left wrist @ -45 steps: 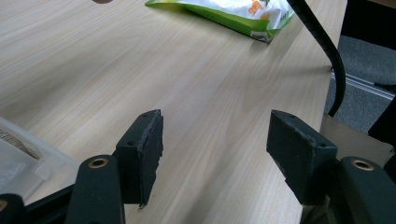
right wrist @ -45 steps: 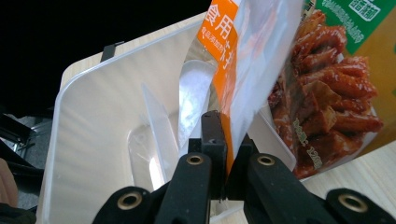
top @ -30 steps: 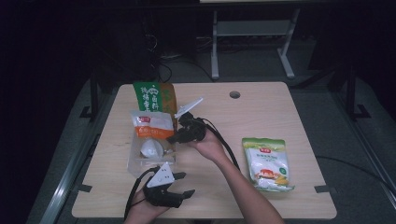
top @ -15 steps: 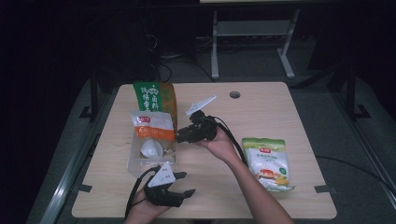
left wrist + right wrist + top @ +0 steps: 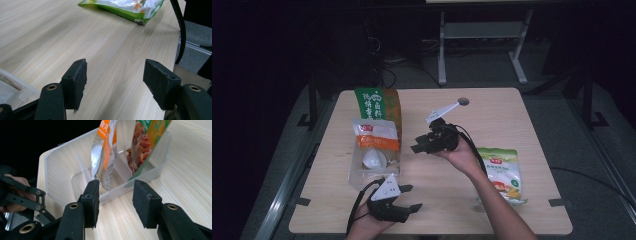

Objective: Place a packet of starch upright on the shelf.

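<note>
A clear plastic bin [image 5: 357,177] stands on the table's left half. An orange and white bag [image 5: 374,137] and a taller green bag [image 5: 374,102] stand upright in it. My right gripper [image 5: 418,146] hovers just right of the bin, pointing at it. Its jaws have just been opening and are open with nothing between them. In the right gripper view the gripper [image 5: 115,185] faces the bin's wall [image 5: 57,165], the orange bag [image 5: 105,145] and the green bag [image 5: 147,135]. My left gripper [image 5: 413,197] rests open and empty near the front edge, over bare wood in its own view [image 5: 115,67].
A green and white snack bag [image 5: 501,172] lies flat on the table's right side, also seen at the top of the left gripper view [image 5: 125,6]. The table has a cable hole [image 5: 463,101] at the back. A metal stand [image 5: 482,35] is behind the table.
My right gripper has drawn back to the right, away from the bin, and its jaws have widened. The left gripper has stayed put.
</note>
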`<state>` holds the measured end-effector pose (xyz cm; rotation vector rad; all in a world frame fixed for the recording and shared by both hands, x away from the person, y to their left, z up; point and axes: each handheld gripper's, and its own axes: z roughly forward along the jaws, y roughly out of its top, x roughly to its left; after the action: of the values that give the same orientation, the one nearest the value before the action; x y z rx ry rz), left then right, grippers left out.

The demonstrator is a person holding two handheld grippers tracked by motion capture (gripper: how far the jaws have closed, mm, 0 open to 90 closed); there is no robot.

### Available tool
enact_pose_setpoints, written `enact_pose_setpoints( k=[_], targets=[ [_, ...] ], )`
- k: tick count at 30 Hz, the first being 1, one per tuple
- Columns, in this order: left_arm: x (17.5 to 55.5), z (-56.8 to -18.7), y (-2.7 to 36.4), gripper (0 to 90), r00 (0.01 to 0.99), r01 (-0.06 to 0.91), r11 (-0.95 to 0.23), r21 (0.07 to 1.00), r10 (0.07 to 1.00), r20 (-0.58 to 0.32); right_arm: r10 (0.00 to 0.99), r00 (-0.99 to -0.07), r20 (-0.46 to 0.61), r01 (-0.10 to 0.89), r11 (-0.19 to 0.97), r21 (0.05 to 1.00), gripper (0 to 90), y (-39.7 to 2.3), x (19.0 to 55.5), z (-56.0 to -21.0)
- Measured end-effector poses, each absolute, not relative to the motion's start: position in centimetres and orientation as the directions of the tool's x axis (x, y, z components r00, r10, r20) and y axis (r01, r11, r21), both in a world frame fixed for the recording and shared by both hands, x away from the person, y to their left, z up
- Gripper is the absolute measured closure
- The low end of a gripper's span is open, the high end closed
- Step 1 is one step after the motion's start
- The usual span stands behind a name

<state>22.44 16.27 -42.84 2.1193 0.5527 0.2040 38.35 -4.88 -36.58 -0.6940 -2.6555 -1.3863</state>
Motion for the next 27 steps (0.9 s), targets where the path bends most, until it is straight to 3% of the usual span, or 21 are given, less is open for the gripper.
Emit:
enact_pose_setpoints(
  k=[27],
  targets=[
    [22.1, -42.7, 15.7, 34.6, 0.907, 0.261, -0.509, 0.820, 0.420, -0.027, 0.449, -0.843, 0.297, 0.497, 0.435, 0.751, 46.5, -12.9, 37.1, -36.8]
  ],
)
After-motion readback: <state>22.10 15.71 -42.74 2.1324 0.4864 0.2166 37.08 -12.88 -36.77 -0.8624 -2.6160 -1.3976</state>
